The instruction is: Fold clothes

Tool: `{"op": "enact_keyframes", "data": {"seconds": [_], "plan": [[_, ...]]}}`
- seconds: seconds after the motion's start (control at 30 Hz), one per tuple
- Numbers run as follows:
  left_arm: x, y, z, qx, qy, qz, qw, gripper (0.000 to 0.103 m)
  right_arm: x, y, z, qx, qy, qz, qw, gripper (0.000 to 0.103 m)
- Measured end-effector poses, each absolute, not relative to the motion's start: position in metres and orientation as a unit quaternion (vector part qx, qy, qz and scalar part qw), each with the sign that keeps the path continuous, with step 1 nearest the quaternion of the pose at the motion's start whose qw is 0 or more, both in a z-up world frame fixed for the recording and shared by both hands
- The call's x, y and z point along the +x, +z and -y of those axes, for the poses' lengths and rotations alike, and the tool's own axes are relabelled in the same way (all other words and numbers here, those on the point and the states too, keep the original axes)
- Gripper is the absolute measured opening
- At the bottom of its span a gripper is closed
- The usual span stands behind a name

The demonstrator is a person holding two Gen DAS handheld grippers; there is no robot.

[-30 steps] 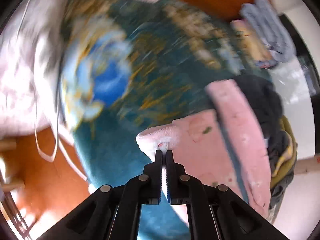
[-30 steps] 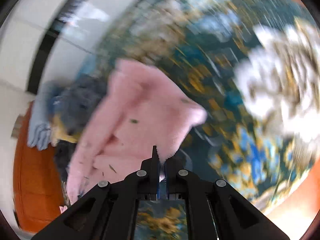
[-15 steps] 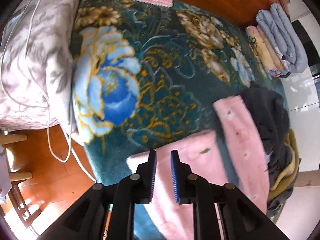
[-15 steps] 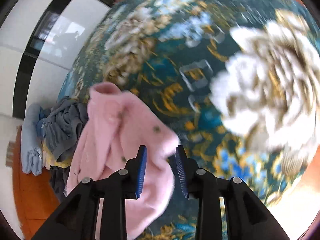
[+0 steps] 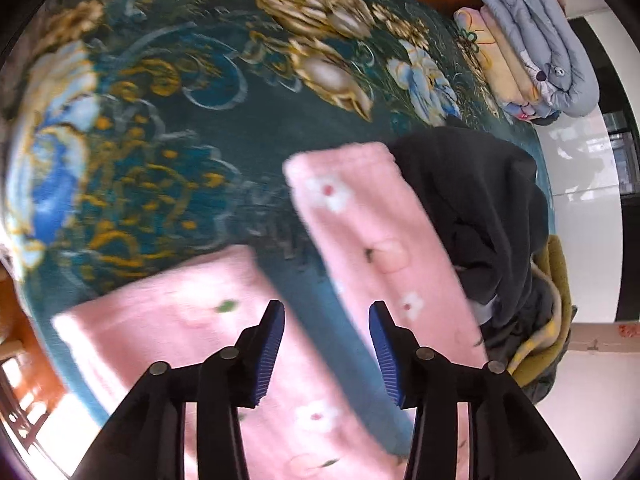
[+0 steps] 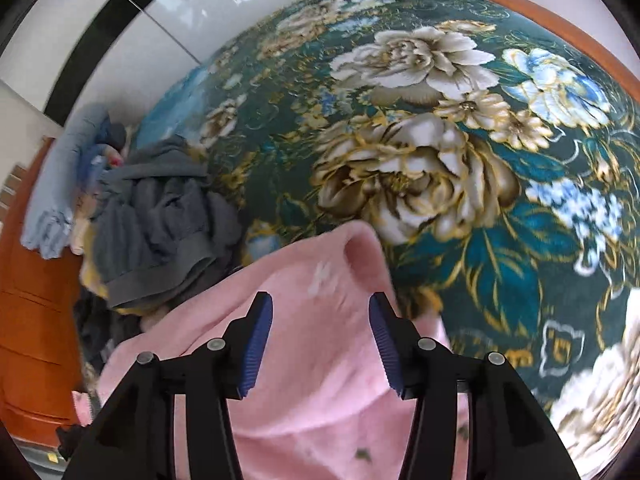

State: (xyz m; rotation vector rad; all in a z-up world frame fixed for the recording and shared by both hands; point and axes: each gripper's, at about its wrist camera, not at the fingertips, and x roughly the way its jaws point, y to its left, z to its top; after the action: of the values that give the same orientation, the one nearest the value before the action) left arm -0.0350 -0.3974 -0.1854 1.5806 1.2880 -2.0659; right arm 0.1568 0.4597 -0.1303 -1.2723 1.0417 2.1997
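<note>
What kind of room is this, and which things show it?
Probably a bedroom: a floral blanket covers what looks like a wooden-framed bed, folded quilts are stacked at its edge, and a pile of dark clothes lies beside a pink garment.
</note>
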Motion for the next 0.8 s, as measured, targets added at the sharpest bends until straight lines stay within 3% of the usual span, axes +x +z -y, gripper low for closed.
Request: {"op": "enact_keyframes", "data": {"seconds": [0.2, 0.27, 0.33, 0.47, 0.53, 0.6, 0.8], "plan": [[-0.065, -0.219, 0.386, 0.568, -0.681, -0.438, 0.147, 0.051, 0.152, -0.164, -0.474, -0.476, 0.754, -0.406, 0.2, 0.051], [-0.07, -0.23, 0.386, 0.567, -0.672, -0.451, 0.154, 0.051, 0.15, -0.168, -0.473, -0.475, 0.751, -0.417, 0.191, 0.047], [-0.072, -0.238, 0.388, 0.558, -0.664, -0.469, 0.164, 0.051, 0.147, -0.166, -0.47, -0.477, 0.753, -0.418, 0.178, 0.009], [-0.08, -0.238, 0.389, 0.544, -0.675, -0.469, 0.17, 0.046, 0.138, -0.145, -0.467, -0.45, 0.778, -0.412, 0.153, 0.009], [-0.087, -0.237, 0.388, 0.543, -0.679, -0.466, 0.163, 0.029, 0.14, -0.125, -0.478, -0.399, 0.797, -0.422, 0.168, 0.008], [-0.094, -0.236, 0.389, 0.543, -0.682, -0.465, 0.156, 0.005, 0.139, -0.112, -0.487, -0.366, 0.807, -0.426, 0.182, 0.009], [-0.108, -0.202, 0.381, 0.524, -0.726, -0.427, 0.13, 0.004, 0.123, -0.111, -0.484, -0.384, 0.802, -0.417, 0.189, 0.009]]}}
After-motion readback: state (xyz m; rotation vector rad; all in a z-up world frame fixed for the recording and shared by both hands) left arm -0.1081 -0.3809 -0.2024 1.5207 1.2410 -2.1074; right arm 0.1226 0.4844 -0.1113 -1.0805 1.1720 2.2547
